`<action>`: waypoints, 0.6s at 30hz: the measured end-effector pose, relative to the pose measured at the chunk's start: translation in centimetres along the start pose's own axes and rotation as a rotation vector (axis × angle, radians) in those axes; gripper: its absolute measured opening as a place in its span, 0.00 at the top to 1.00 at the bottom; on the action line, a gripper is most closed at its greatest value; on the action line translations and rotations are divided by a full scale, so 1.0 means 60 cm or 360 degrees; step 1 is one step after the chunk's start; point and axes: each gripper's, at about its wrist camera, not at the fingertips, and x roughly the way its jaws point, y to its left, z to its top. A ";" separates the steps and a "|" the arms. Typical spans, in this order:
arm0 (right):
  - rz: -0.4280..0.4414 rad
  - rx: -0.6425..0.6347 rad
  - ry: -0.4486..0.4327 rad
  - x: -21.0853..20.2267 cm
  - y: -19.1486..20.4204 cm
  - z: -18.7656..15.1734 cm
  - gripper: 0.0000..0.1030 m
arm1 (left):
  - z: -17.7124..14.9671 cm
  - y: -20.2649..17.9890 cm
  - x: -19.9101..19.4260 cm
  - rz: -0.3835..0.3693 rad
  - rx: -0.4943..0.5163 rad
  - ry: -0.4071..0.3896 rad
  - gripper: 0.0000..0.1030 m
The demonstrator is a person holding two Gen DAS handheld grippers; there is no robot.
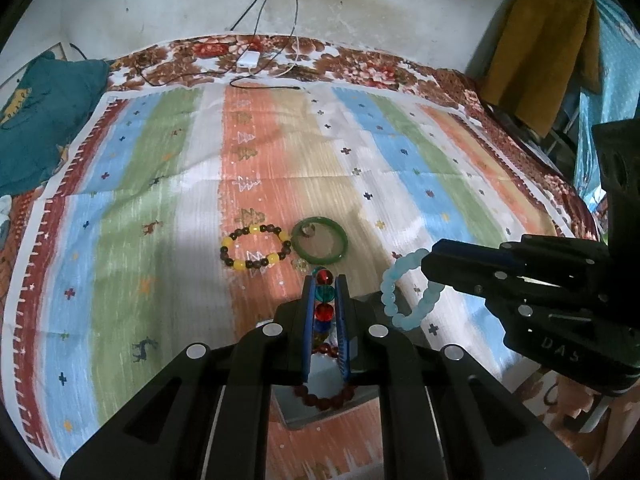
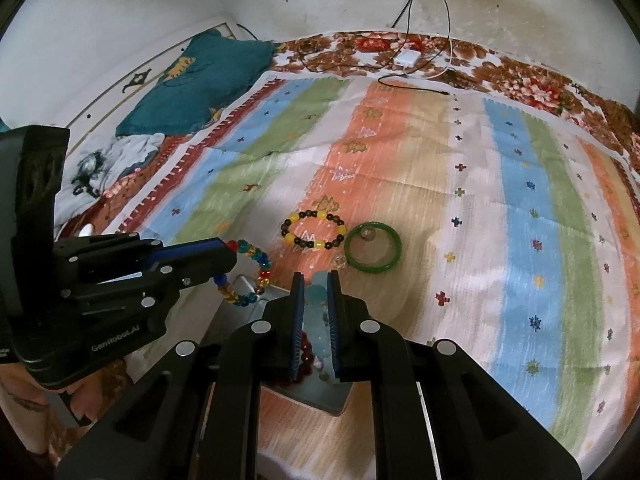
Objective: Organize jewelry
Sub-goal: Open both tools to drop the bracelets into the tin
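Left wrist view: left tool (image 1: 325,280) clamps a multicoloured glass-bead bracelet (image 1: 324,298) directly above a small grey metal tray (image 2: 320,394), w/ a dark red bead bracelet (image 1: 320,400) lying in it. Right tool (image 2: 316,280) grips a pale blue bead bracelet (image 1: 394,292) over the tray's right side. Beyond the tray, on the striped bed cloth (image 1: 160,184): yellow-and-brown bead bracelet (image 1: 256,247) beside a green jade bangle (image 1: 319,241), nearly touching.
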 end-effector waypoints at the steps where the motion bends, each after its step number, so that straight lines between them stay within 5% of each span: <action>1: 0.0002 0.0001 0.0004 0.000 0.000 -0.001 0.88 | -0.002 -0.001 0.000 0.0002 0.0001 0.0003 0.91; 8: 0.0056 -0.0026 0.0050 0.003 0.007 -0.013 0.88 | -0.014 -0.005 0.003 0.0018 -0.0006 0.0044 0.90; 11: 0.0069 -0.0011 0.0071 0.007 0.004 -0.015 0.87 | -0.014 0.003 0.003 0.0050 -0.0040 0.0043 0.71; 15: 0.0051 0.0036 0.0050 0.005 -0.009 -0.012 0.71 | -0.008 0.023 0.002 0.0088 -0.0115 0.0028 0.64; 18: 0.0034 0.0062 0.0049 0.007 -0.020 -0.011 0.69 | -0.004 0.039 0.009 0.0104 -0.0164 0.0043 0.57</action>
